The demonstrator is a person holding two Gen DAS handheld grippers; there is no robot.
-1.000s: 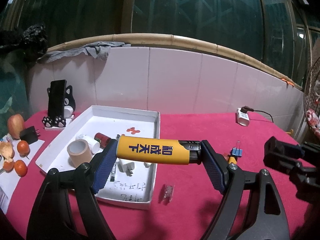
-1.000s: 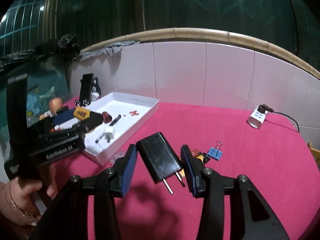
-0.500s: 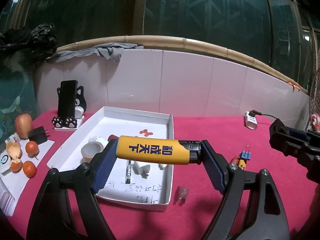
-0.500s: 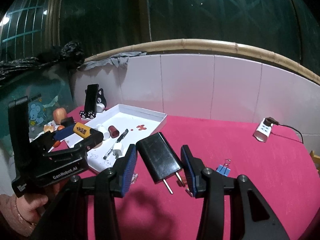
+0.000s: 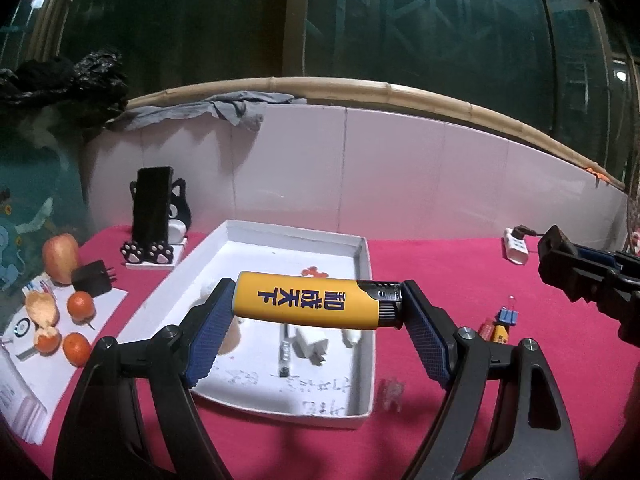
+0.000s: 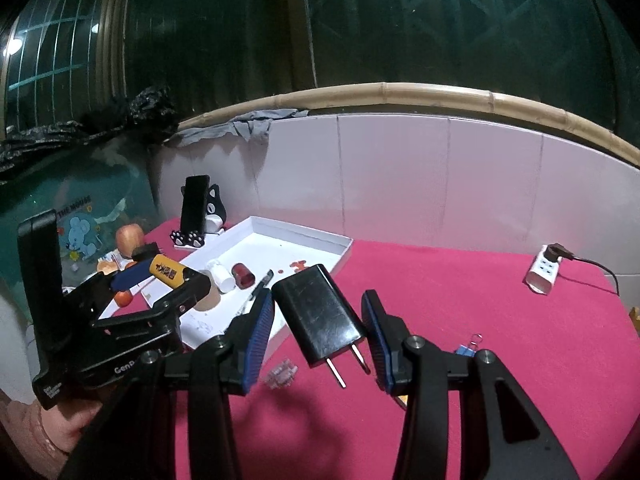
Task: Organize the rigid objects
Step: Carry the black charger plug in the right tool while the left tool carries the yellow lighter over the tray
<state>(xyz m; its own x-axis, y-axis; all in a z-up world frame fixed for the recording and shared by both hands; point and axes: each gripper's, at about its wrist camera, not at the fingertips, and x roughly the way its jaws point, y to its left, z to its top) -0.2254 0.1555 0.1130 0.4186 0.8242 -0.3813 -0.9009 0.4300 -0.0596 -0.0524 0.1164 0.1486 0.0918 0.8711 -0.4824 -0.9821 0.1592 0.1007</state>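
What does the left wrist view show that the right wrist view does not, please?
Only the left wrist view: the oranges, the peel, and the white plug in the tray. Only the right: the left claw from outside with the hand holding it, and a red cap. Both: the lighter, white tray, phone stand, binder clip and power strip.

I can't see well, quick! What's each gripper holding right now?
Left gripper: closed on the yellow lighter.
Right gripper: closed on the black charger plug.
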